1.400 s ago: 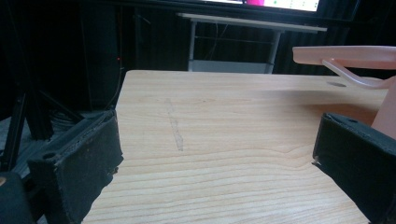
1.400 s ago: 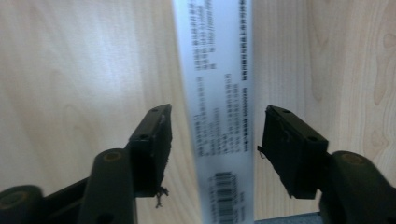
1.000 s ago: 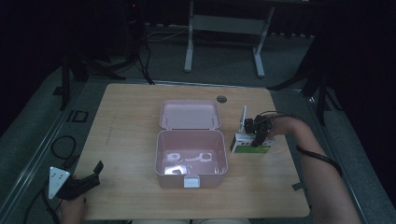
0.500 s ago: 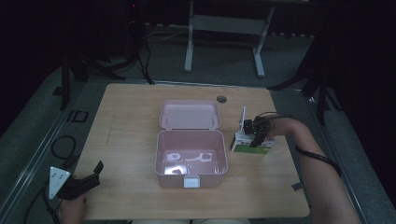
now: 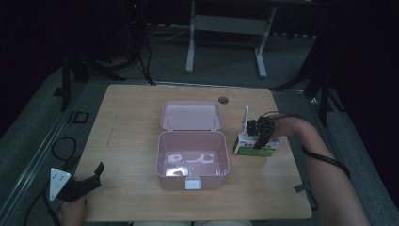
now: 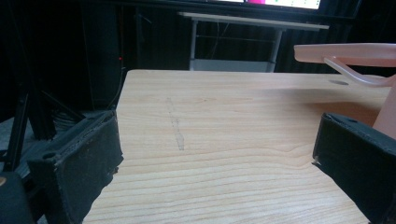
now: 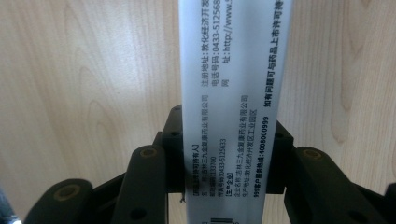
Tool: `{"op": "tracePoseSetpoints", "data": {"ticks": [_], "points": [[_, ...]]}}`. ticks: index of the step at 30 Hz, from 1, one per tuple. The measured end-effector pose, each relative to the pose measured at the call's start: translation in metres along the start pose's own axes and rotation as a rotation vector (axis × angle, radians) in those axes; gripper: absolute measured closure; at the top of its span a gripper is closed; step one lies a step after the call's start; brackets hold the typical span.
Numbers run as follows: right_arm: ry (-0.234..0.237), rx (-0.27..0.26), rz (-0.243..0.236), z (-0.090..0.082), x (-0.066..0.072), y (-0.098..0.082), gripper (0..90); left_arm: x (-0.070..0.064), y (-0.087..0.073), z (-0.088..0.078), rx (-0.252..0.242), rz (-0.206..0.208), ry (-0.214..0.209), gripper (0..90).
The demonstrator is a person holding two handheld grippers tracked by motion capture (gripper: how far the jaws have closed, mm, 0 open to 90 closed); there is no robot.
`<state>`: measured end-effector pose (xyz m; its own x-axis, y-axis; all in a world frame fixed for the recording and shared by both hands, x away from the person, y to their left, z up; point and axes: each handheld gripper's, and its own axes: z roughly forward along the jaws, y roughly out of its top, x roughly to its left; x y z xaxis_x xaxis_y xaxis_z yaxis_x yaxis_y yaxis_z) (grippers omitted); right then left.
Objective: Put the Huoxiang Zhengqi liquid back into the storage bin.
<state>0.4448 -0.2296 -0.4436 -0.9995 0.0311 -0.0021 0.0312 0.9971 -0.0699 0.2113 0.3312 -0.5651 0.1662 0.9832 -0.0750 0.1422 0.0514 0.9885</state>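
Observation:
An open pink plastic box sits at the middle of the wooden table, its lid laid back behind it. Pale items I cannot make out lie inside. Just right of it stands a white and green carton. My right gripper is on top of that carton. In the right gripper view the jaws press on both sides of the white printed carton, the right gripper shut on it. My left gripper rests at the table's near left corner, open and holding nothing; its view has the left gripper with jaws wide apart over bare wood.
A round cable hole lies in the table behind the lid. In the left gripper view the pink box's corner and raised lid stand at the right. Dark floor, cables and a desk frame surround the table.

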Motion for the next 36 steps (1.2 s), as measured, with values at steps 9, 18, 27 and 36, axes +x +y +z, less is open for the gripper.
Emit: {"op": "tracePoseSetpoints", "data": {"ticks": [9,18,27,36], "points": [[-0.011,0.000,-0.006,-0.014,0.012,0.000,62.2,0.000,0.000,0.000,0.003,0.002,0.001,1.0],[-0.015,-0.003,0.015,-0.035,0.020,-0.001,62.2,0.000,0.000,0.000,0.003,0.002,0.002,1.0],[-0.014,-0.001,0.029,-0.064,0.033,-0.004,62.3,0.000,0.000,0.000,0.003,0.001,0.002,1.0],[-0.010,-0.008,0.046,-0.086,0.048,-0.001,62.3,0.000,0.000,0.000,0.003,-0.001,0.002,1.0]]}}
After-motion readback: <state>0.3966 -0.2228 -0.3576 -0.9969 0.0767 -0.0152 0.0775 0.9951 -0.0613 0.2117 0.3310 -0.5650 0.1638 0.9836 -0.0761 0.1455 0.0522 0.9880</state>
